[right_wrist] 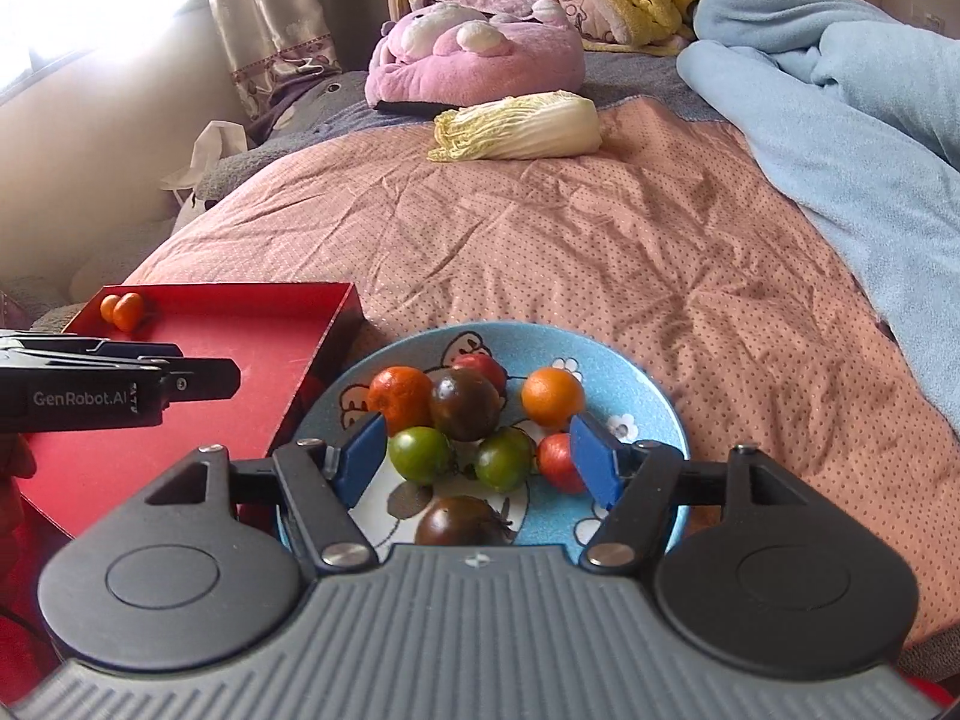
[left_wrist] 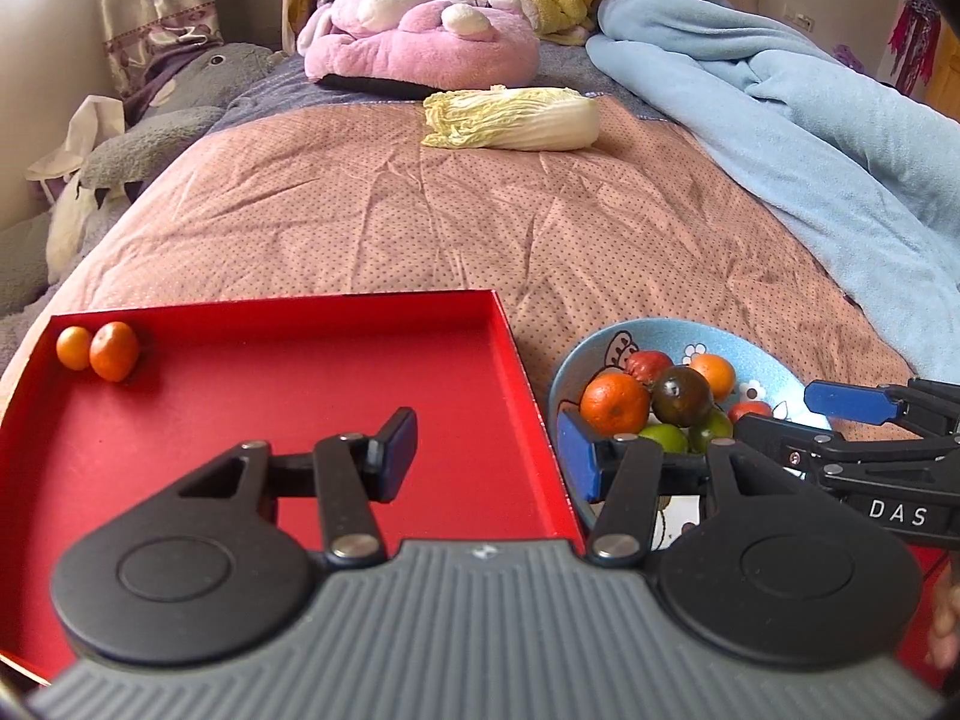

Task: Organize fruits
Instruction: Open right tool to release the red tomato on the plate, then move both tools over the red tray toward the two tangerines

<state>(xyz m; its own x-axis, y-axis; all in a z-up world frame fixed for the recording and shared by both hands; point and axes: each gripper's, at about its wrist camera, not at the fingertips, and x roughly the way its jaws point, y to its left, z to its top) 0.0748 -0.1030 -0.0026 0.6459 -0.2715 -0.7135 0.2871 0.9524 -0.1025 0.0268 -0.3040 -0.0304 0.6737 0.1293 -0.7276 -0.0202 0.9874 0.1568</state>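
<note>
While the red tray [left_wrist: 288, 396] lies at the left on the pink dotted bedspread [right_wrist: 600, 252], two small orange fruits [left_wrist: 99, 351] sit touching each other in its far left corner, glossy and rounded, one slightly larger than the other. The left gripper [left_wrist: 489, 459] hangs over the tray's right edge with its blue-padded jaws spread wide and nothing between them. Just beside the tray, to the right, stands a blue bowl [right_wrist: 636, 372] printed with cartoon figures and flowers. Eight fruits show in it from the right wrist view: two orange ones, two dark brownish-purple tomatoes [right_wrist: 465, 405], two green tomatoes [right_wrist: 420, 455], and two red ones, one of them mostly hidden behind the others. All look smooth and shiny; the near dark one keeps its green stem. The right gripper [right_wrist: 477, 459] is poised low over the bowl, jaws parted, the green pair lying between its blue pads [right_wrist: 360, 459], untouched. Farther back rests one napa cabbage [right_wrist: 519, 126], with a light blue blanket [right_wrist: 840, 90] along the right.
</note>
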